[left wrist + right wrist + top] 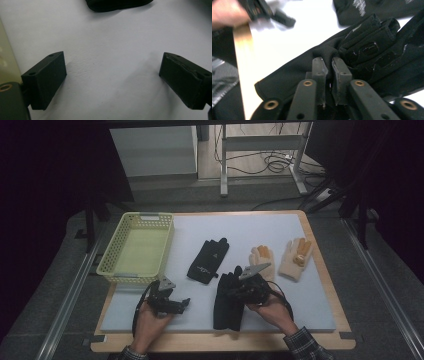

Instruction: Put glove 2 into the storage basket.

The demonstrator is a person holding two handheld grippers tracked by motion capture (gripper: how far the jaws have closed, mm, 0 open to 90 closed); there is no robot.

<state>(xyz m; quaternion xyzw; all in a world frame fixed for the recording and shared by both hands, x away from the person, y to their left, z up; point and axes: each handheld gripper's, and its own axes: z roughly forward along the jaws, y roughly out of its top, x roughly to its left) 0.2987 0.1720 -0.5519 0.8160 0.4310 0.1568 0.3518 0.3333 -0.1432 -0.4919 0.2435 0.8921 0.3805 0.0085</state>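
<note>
A black glove (227, 307) lies on the white mat (250, 227) near the front edge. My right gripper (232, 289) is shut on a fold of that black glove (287, 80), its pads pinching the fabric near the middle in the right gripper view (329, 66). A second black glove (207, 260) lies flat farther back, and its edge (117, 3) appears ahead of my left gripper. My left gripper (182, 304) rests low over the mat at front left. Its jaws stand wide open (112, 56) with only bare mat between them.
A pale yellow basket (112, 257) stands at the mat's left side, with nothing in it. Two cream and orange gloves (262, 260) (296, 259) lie side by side at the right. The wooden table rim (330, 280) frames the mat.
</note>
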